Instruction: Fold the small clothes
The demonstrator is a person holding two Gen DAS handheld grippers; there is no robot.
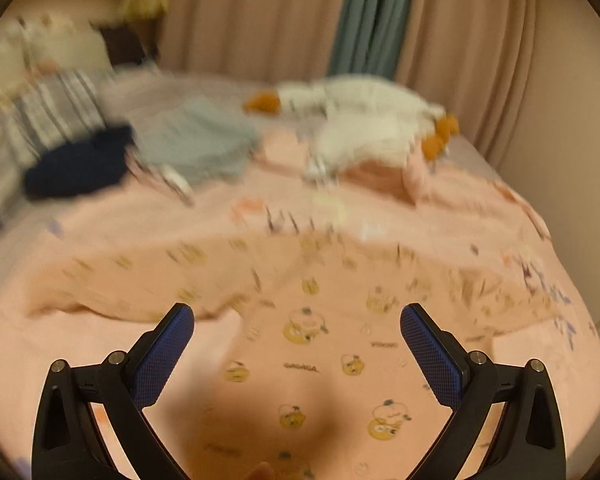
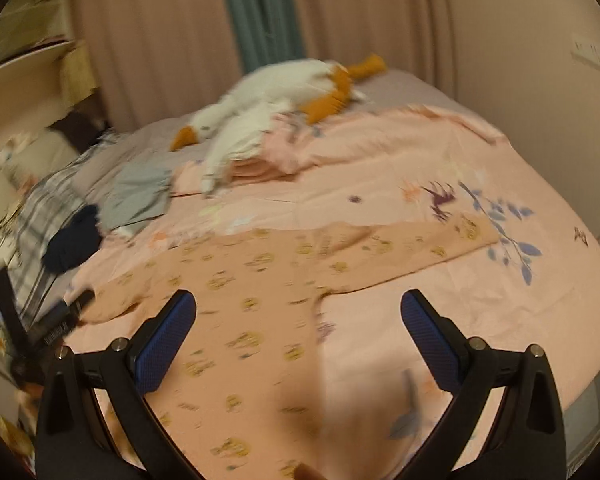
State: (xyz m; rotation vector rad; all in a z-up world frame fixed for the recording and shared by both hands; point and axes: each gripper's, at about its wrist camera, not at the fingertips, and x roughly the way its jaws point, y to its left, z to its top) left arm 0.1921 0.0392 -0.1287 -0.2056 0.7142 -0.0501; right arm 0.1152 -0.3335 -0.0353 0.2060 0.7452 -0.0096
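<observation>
Your left tongs [image 1: 296, 320] and right tongs [image 2: 298, 308] both hang wide open and empty over the peach duck-print garment [image 2: 260, 280], spread flat on the bed [image 2: 380, 184] just beneath and ahead of them. Its sleeves run crosswise to both tongs, its body back towards you. Pinch carelessly and, likely, the pink bedsheet [image 2: 480, 304] comes up too.

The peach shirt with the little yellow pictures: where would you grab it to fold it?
I'd pinch the shirt at the tip of the sleeve spread toward the right, coming in from that side. It lies flat on the bedspread with a free edge, so it should lift easily.
</observation>
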